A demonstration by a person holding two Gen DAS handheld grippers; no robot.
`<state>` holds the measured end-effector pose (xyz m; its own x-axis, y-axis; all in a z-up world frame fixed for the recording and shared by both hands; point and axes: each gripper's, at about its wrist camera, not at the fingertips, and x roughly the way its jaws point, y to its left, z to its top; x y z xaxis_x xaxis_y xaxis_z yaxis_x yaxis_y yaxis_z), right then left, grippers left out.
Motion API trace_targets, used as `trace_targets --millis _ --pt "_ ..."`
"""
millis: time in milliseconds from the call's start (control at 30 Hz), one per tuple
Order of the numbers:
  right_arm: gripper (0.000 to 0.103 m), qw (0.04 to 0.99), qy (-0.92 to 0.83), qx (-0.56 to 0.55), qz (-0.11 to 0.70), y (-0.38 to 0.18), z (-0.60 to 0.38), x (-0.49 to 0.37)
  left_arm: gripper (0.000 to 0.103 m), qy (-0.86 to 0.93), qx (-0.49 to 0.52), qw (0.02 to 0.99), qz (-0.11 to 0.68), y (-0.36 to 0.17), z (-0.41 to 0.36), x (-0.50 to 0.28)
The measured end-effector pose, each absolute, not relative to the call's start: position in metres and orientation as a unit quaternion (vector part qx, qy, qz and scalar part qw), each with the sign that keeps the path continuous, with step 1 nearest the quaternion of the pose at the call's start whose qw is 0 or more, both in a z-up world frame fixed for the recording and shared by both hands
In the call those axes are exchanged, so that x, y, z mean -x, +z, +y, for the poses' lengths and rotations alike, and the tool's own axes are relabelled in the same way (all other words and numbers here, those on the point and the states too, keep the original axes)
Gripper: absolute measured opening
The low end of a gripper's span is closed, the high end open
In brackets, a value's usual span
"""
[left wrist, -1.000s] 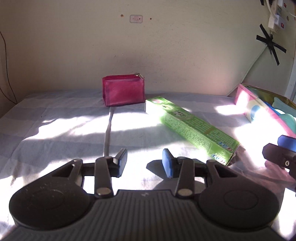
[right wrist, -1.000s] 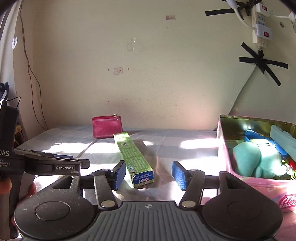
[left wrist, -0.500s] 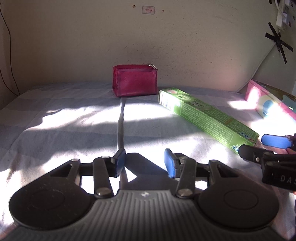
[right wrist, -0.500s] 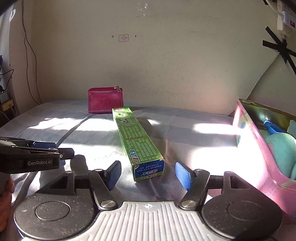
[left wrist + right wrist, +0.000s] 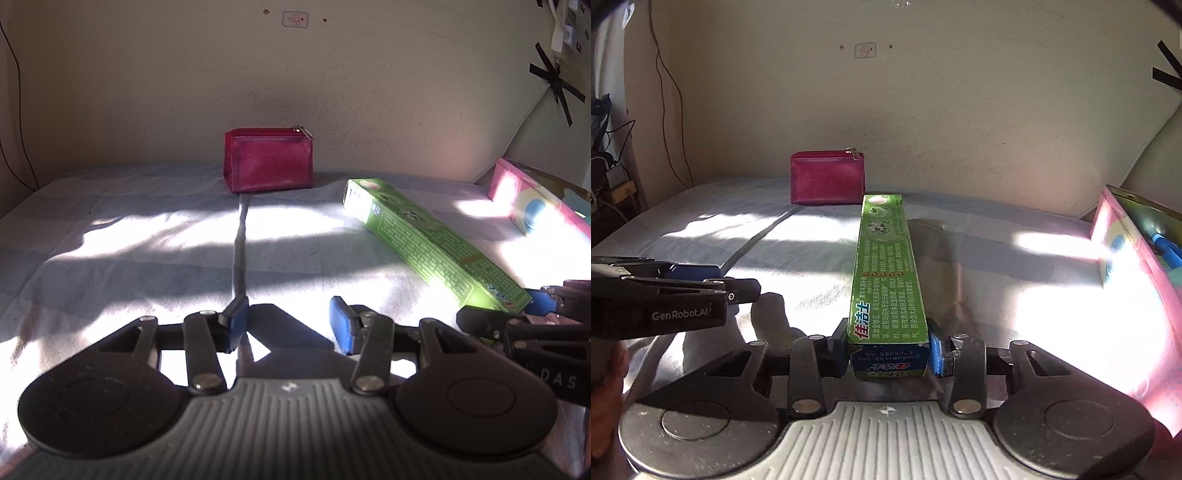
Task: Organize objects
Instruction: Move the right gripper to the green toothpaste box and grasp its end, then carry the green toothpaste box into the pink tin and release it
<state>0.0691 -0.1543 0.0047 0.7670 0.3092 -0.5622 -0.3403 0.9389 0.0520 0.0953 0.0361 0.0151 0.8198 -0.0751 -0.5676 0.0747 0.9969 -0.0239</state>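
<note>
A long green toothpaste box [image 5: 886,273] lies on the grey cloth, pointing away from me. My right gripper [image 5: 888,350] is shut on its near end, one pad on each side. The box also shows in the left wrist view [image 5: 424,240], with the right gripper [image 5: 517,306] at its near end. A red zip pouch [image 5: 269,165] stands upright by the back wall, also in the right wrist view [image 5: 827,177]. My left gripper [image 5: 288,323] is open and empty, low over the cloth, left of the box; it also shows in the right wrist view [image 5: 713,284].
An open pink tin [image 5: 1123,258] with blue and teal items inside stands at the right, close to the box; it also shows in the left wrist view [image 5: 535,199]. The wall runs behind the bed. Cables hang at the far left [image 5: 665,74].
My right gripper moved forward and closed on the near end of the green box. My left gripper shifted slightly and stayed open.
</note>
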Motion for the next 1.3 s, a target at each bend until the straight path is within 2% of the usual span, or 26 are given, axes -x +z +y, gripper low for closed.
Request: trace_targets --millis 267,500,600,667,767,833,867,1000,1233,1300 --pt "0.034 0.927 0.217 -0.063 0.298 0.005 -0.186 -0.012 0.052 -0.039 -0.007 0.954 0.299 0.015 0.034 -0.096" --pt "0.034 0.924 0.225 -0.088 0.296 0.004 -0.19 -0.009 0.054 -0.038 -0.013 0.953 0.3 0.016 0.032 -0.095" --pt "0.034 0.925 0.224 -0.087 0.294 0.004 -0.189 -0.007 0.062 -0.051 -0.011 0.951 0.304 0.015 0.033 -0.096" --pt "0.034 0.925 0.225 -0.09 0.293 0.004 -0.192 -0.006 0.074 -0.066 -0.008 0.949 0.309 0.015 0.033 -0.097" --pt "0.034 0.923 0.228 -0.098 0.294 0.004 -0.194 -0.008 0.08 -0.068 -0.009 0.944 0.323 0.015 0.027 -0.094" --pt "0.034 0.92 0.232 -0.109 0.297 0.003 -0.197 -0.011 0.091 -0.073 0.022 0.936 0.344 0.018 0.025 -0.091" --pt "0.034 0.916 0.236 -0.122 0.299 0.003 -0.2 -0.013 0.094 -0.083 0.055 0.929 0.356 0.021 0.024 -0.088" --pt "0.034 0.901 0.249 -0.173 0.31 0.0 -0.213 -0.021 0.094 -0.135 0.157 0.895 0.396 0.03 0.017 -0.087" --pt "0.034 0.898 0.252 -0.182 0.31 0.0 -0.214 -0.021 0.094 -0.149 0.221 0.872 0.411 0.037 0.001 -0.091" --pt "0.034 0.898 0.254 -0.18 0.31 0.0 -0.214 -0.021 0.087 -0.138 0.211 0.876 0.411 0.037 -0.007 -0.092"
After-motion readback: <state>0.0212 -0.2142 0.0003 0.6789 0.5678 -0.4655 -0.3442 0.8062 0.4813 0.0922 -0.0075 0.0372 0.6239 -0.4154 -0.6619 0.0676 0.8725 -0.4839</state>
